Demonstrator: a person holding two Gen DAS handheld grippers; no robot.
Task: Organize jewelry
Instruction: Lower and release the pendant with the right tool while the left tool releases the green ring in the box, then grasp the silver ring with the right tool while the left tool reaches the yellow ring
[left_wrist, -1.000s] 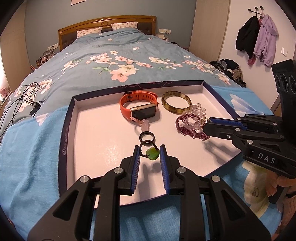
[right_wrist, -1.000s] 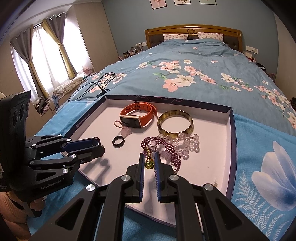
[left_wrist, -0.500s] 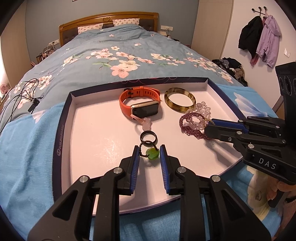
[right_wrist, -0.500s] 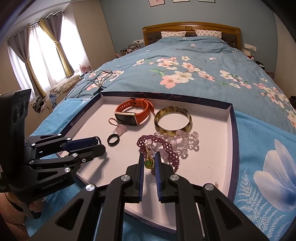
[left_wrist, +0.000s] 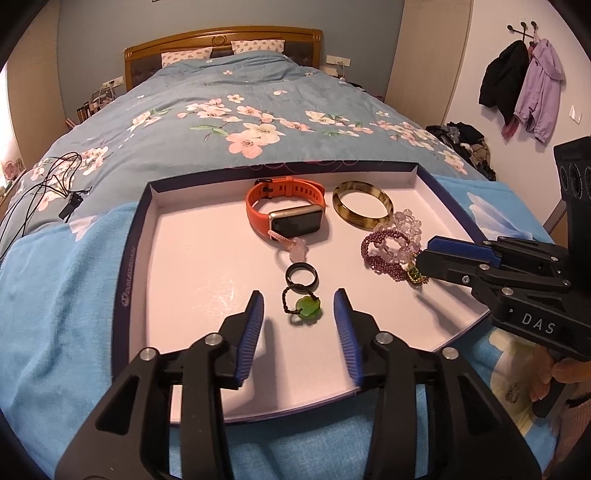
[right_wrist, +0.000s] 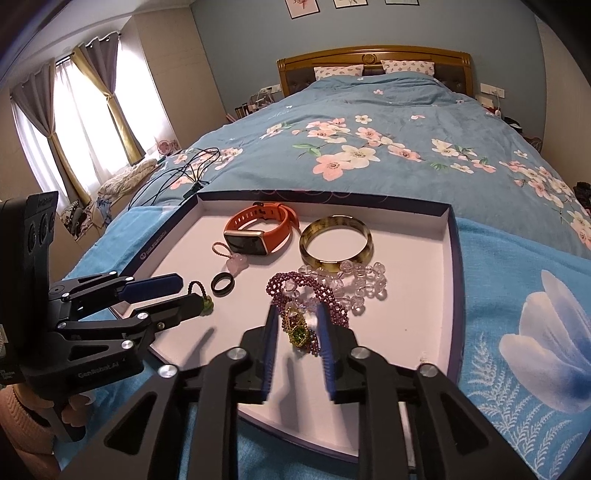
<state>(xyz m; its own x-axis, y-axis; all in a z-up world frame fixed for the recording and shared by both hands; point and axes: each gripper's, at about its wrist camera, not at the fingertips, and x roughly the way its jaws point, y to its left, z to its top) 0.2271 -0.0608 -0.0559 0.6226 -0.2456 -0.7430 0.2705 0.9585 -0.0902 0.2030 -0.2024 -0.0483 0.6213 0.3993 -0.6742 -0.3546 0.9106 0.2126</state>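
Shallow dark-rimmed box lid with a pale pink floor (left_wrist: 177, 236) sits on the blue floral bed (left_wrist: 258, 110). Left to right inside: green stone pendant on a dark beaded cord (left_wrist: 308, 308), lying flat by a black ring (left_wrist: 302, 275); small pink charm on a chain (left_wrist: 297, 251); orange-strap smartwatch (left_wrist: 286, 214); mottled olive bangle (left_wrist: 362, 201); clear bead bracelet (left_wrist: 408, 223) touching a purple beaded bracelet (left_wrist: 384, 254) with a gold-and-green ornament (right_wrist: 297, 328). Left gripper (left_wrist: 299, 317) jaws opening, released, pendant between the pads (left_wrist: 255, 325) with gaps on both sides. Right gripper (right_wrist: 295, 332) jaws opening, ornament between them, pads (right_wrist: 325, 332) look clear of it.
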